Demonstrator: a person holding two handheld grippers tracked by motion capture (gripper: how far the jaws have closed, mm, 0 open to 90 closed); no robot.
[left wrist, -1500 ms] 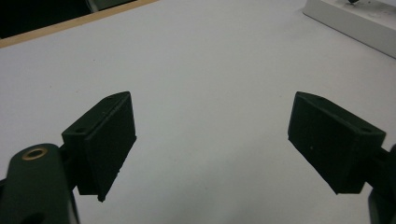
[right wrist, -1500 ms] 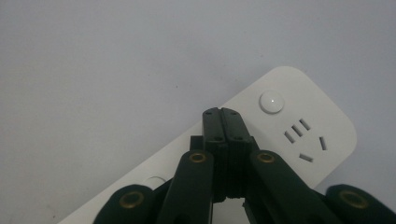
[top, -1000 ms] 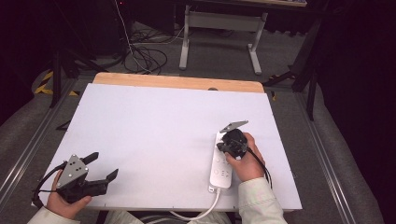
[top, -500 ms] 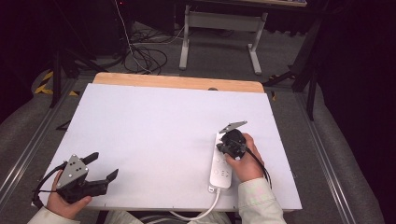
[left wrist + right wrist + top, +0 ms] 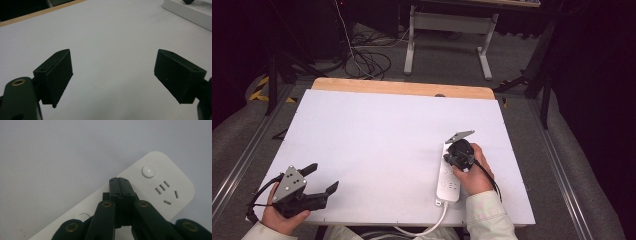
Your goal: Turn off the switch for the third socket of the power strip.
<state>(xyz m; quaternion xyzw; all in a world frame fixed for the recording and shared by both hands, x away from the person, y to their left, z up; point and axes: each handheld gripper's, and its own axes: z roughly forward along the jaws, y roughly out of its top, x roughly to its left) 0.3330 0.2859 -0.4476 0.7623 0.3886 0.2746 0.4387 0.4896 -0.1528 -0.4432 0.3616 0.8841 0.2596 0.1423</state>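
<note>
Right tool held over the far half of a white power strip, jaws pressed flat together with nothing between them, tips pointing down at the strip's top face. In the right gripper view, closed tips just short of a round white button, with a socket's slots to the right of the tips and a second round button partly hidden under the tool's left link arm; contact with the strip's surface not clear from the pictures. Strip lying lengthwise on the white table, directly beneath the right tool and well off to the right of the left tool, its white cord running off the near edge. Right hand wrapped around the tool's body beside the strip. Left tool near the table's near-left corner, gripped by the left hand, jaws spread wide apart and empty; in the left gripper view, bare table surface between the two black pads, with one end of the power strip far ahead and to the right.
</note>
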